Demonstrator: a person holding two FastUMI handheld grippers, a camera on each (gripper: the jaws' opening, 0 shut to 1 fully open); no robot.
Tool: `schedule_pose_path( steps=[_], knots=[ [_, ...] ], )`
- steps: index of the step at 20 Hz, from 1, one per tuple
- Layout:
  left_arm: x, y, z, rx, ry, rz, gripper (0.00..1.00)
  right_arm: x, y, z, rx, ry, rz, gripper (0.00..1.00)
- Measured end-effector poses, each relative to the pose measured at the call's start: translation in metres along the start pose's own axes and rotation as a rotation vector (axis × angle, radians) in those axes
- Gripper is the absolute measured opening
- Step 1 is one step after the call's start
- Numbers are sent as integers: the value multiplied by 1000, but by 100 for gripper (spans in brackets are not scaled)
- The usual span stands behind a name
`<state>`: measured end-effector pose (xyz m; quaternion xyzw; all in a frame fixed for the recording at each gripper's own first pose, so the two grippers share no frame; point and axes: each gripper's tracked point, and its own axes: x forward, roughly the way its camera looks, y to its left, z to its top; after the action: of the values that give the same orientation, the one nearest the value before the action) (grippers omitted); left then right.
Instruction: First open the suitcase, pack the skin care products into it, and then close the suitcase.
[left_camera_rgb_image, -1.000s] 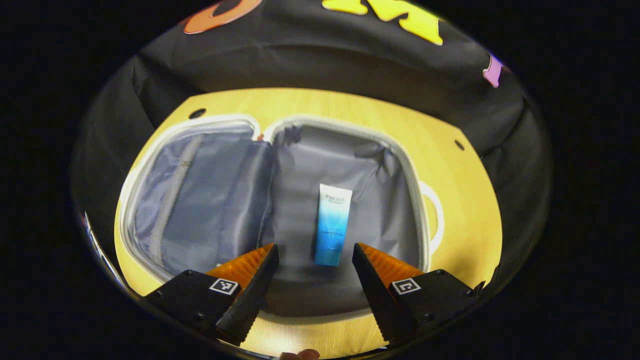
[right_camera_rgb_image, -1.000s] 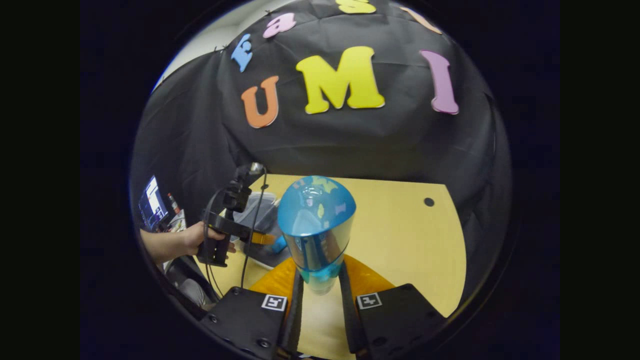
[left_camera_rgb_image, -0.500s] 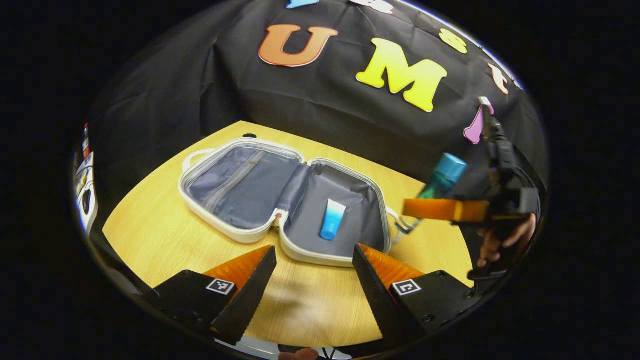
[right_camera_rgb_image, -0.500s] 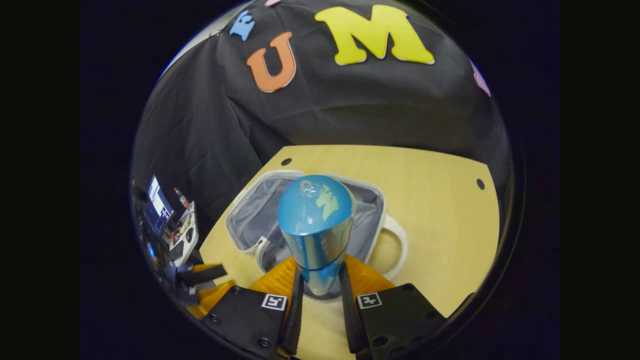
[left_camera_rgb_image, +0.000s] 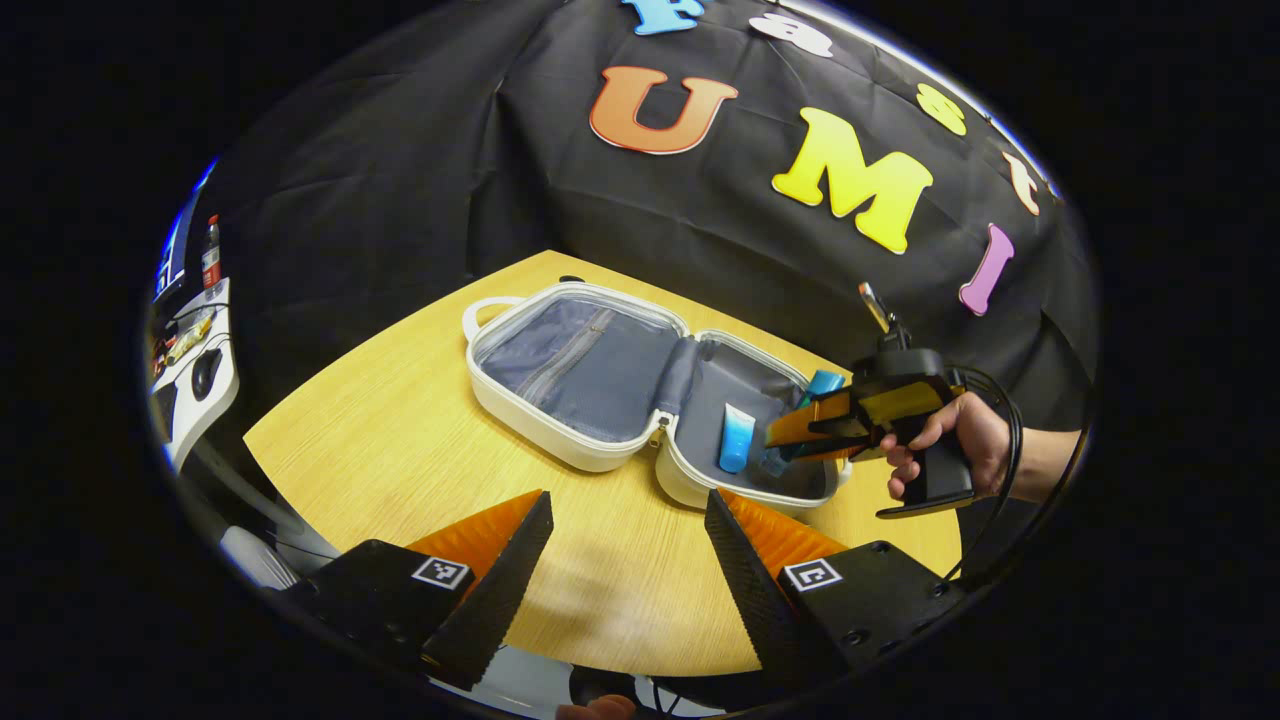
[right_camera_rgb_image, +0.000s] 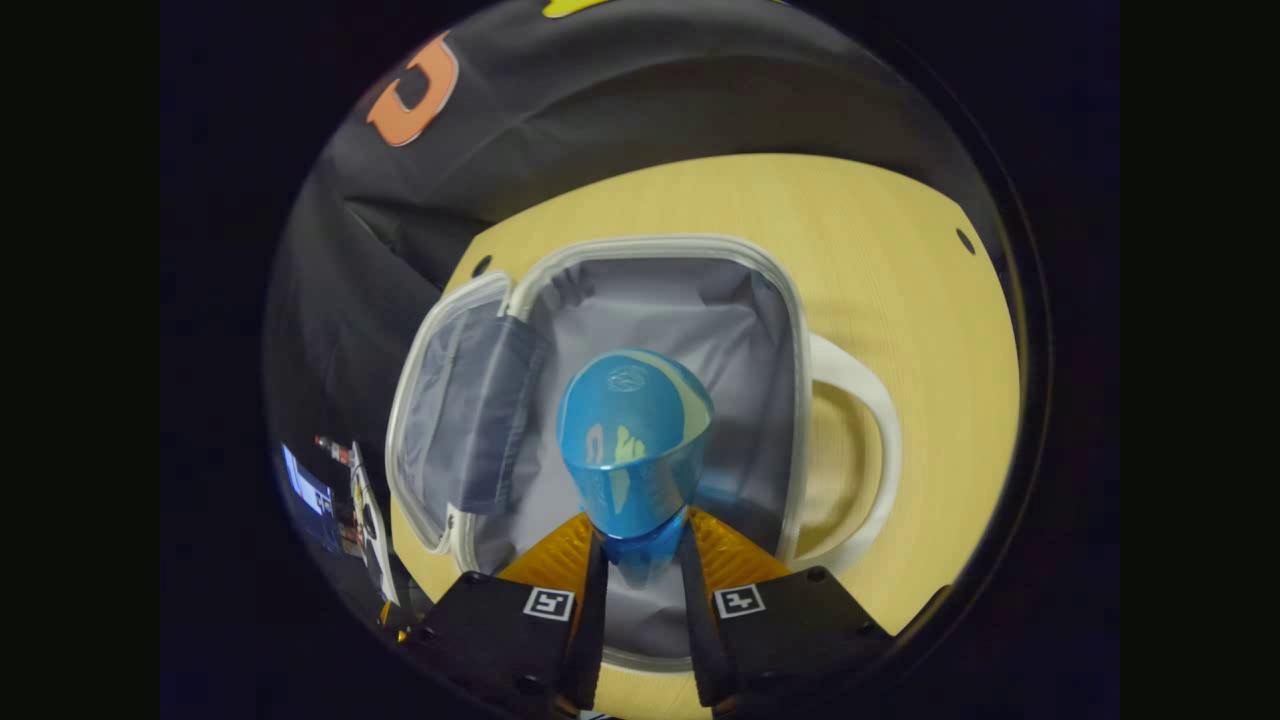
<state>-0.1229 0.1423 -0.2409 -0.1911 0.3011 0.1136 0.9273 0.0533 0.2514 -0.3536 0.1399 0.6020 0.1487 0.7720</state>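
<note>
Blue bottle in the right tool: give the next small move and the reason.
Probably lower the blue bottle onto the lining beside the tube and open the right tool: it is gripped above the open suitcase.

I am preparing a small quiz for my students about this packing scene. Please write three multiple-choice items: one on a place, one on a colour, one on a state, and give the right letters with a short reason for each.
1. Where does the blue tube lie?
A. In the suitcase half with the gripper above it
B. On the bare table
C. In the zipped mesh half

2. What colour is the cap of the bottle held by the right gripper?
A. Red
B. Blue
C. White

3. What is the state of the suitcase?
A. Closed and zipped
B. Standing on its end
C. Lying open and flat

Answers:
1 A: in the left gripper view the tube rests on the grey lining of that half.
2 B: the right gripper view shows a glossy blue cap.
3 C: both halves lie spread on the table, lining up.
</note>
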Motion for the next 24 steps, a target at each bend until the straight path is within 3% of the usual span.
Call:
schedule_pose_path(
  steps=[12, 17, 24],
  knots=[
    [-3, 23, 7, -63, -13, 27, 98, 24, -18, 3, 120, 64, -168, 34],
    [-9, 28, 7, -75, -12, 39, 98, 29, -24, 0, 121, 94, -269, 34],
    [-13, 38, 12, -64, -13, 53, 98, 30, -22, -2, 77, 100, -328, 39]
  ],
)
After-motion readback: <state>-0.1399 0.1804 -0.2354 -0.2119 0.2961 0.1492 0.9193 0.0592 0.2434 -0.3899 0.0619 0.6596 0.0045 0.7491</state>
